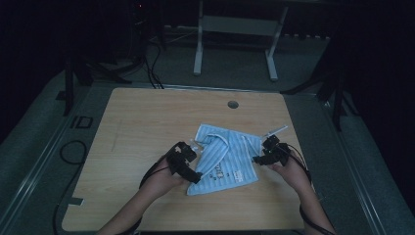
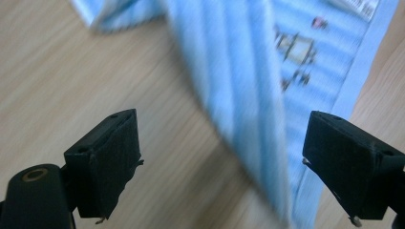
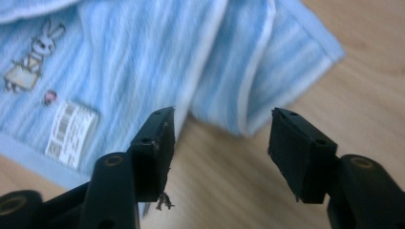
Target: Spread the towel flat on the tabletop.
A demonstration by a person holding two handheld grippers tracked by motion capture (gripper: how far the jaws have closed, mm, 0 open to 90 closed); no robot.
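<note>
In the high view, a light wooden surface (image 1: 147,127) carries a crumpled blue striped cloth (image 1: 222,156) lying a little toward 4 o'clock from its middle. The person's two forearms come in from 6 o'clock and angle inward. The left hand (image 1: 164,178) holds the left gripper (image 1: 195,166) at the cloth's 9 o'clock edge, pointing toward 2 o'clock, with its tip over the cloth's lower left part. The right hand (image 1: 288,171) holds the right gripper (image 1: 258,155) at the cloth's 3 o'clock edge, pointing toward 9 o'clock. A round hole (image 1: 233,104) sits in the surface near its 12 o'clock edge, and a black cable (image 1: 73,152) loops on the floor at 9 o'clock.

In the left gripper view, the left gripper (image 2: 219,167) stands wide apart, gripping nothing; its jaws rise at 7 and 5 o'clock. The blurred cloth (image 2: 239,71) runs from 12 o'clock down between the jaws toward 5 o'clock, with a small printed figure (image 2: 296,52) at 1 o'clock.

In the right gripper view, the right gripper (image 3: 222,152) is likewise spread wide and empty. The cloth (image 3: 143,52) fills the upper part from 9 to 2 o'clock, and a folded white-edged corner hangs just above the gap. A printed bunny (image 3: 33,57) shows at 10 o'clock, a white barcode label (image 3: 71,129) at 9 o'clock, beside the left-hand jaw.
</note>
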